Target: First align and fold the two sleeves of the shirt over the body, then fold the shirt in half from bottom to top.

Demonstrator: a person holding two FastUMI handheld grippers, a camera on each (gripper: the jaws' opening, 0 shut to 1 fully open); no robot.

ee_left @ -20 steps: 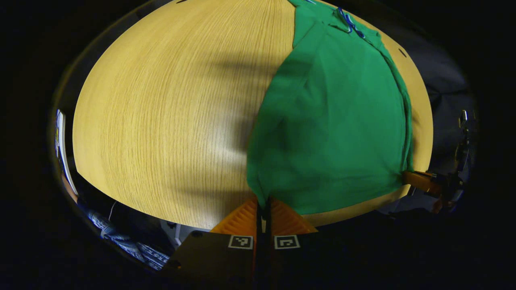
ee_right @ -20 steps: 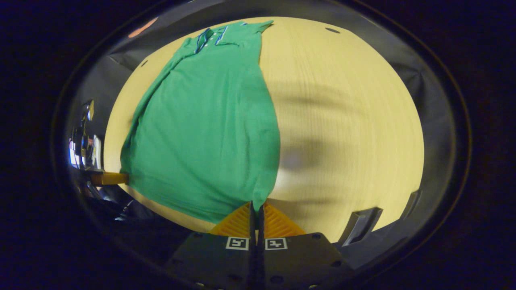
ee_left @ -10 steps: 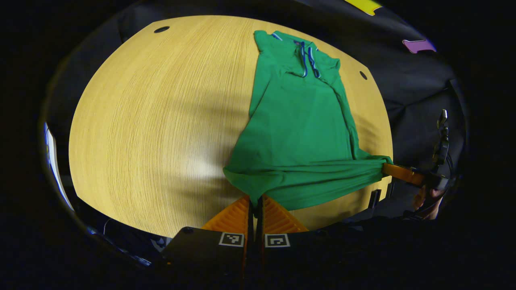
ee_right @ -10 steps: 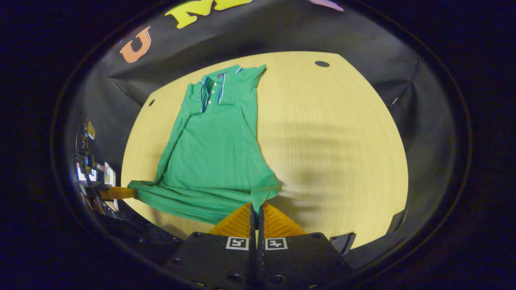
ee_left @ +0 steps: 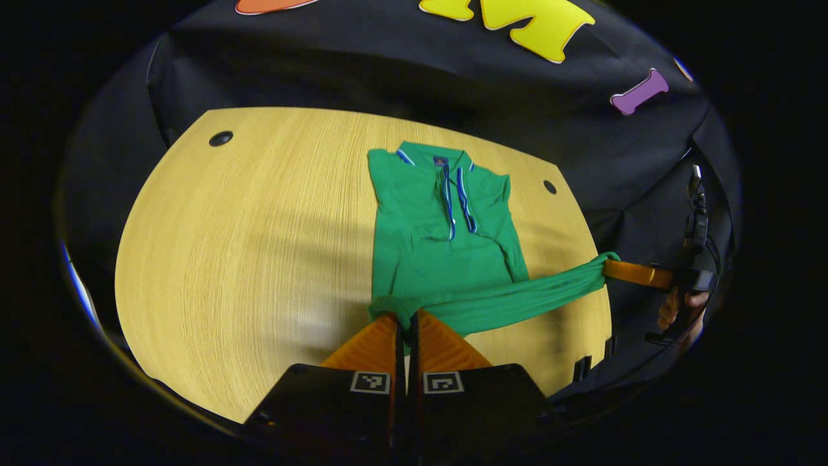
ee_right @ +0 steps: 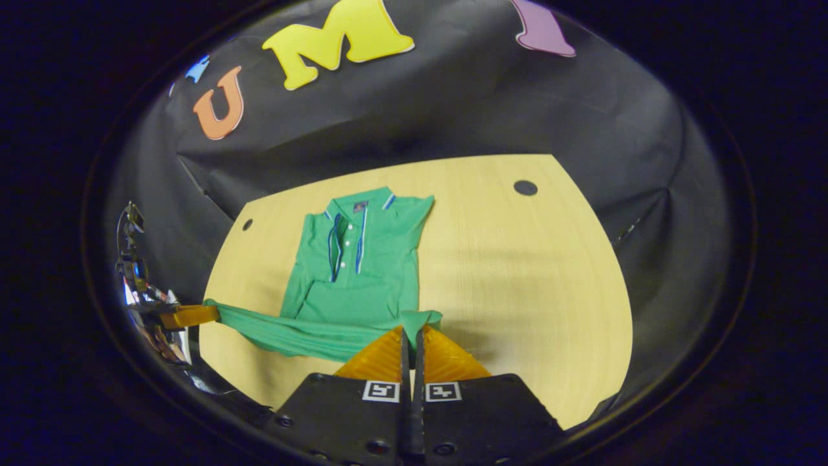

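The left gripper (ee_left: 409, 318) is pinching one bottom corner of the green shirt (ee_left: 440, 233), jaws closed on the cloth. The right gripper (ee_right: 410, 333) is clamping the other corner, jaws likewise closed. Beyond the hem stretched between them, the shirt is lying collar-far on the table (ee_left: 259, 246).

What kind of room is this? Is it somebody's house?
Probably not a house: it looks like a recording booth. A black cloth wall hangs behind a bare wooden table, and just one green shirt lies on it.
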